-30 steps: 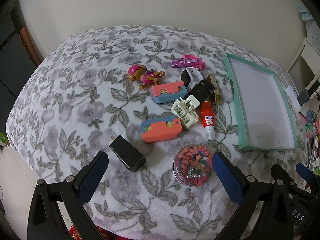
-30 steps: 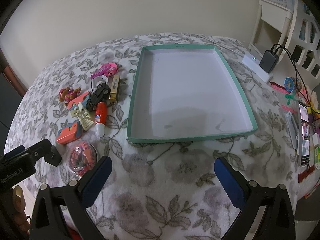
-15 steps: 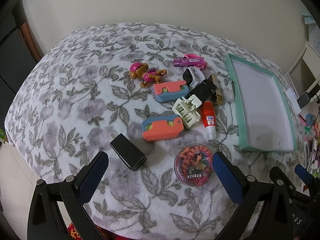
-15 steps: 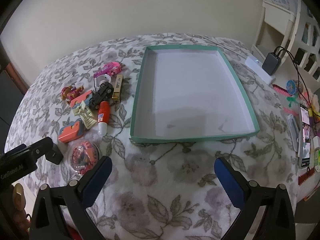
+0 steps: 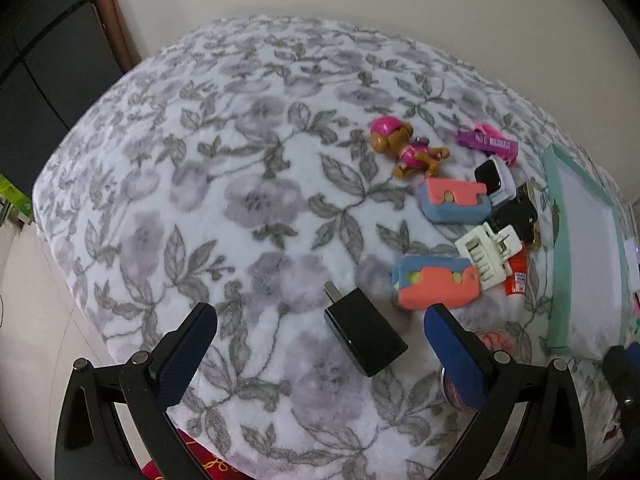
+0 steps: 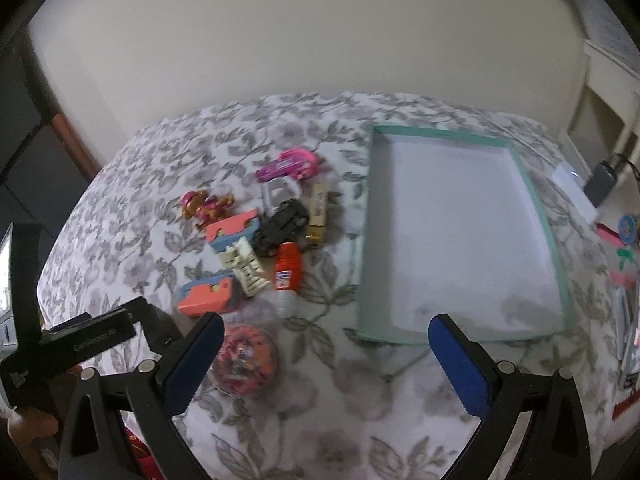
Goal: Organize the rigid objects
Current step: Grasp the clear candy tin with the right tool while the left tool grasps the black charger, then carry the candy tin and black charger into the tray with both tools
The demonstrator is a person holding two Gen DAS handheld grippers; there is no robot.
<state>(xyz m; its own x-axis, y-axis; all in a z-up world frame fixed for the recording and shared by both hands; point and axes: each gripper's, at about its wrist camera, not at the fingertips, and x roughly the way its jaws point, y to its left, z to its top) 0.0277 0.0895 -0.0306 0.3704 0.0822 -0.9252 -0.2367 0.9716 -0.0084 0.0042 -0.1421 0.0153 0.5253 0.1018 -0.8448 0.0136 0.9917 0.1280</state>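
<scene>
A floral blanket covers the bed. Left view: left tongs gape, empty, framing the black charger, probably first pick. Right view: right tongs open and empty between toy clutter and the bare teal tray, ready to receive.

The left gripper now sits lower and further left, with the black charger between its spread fingers (not touching). The right gripper swings left, bringing the toy pile toward centre view.
</scene>
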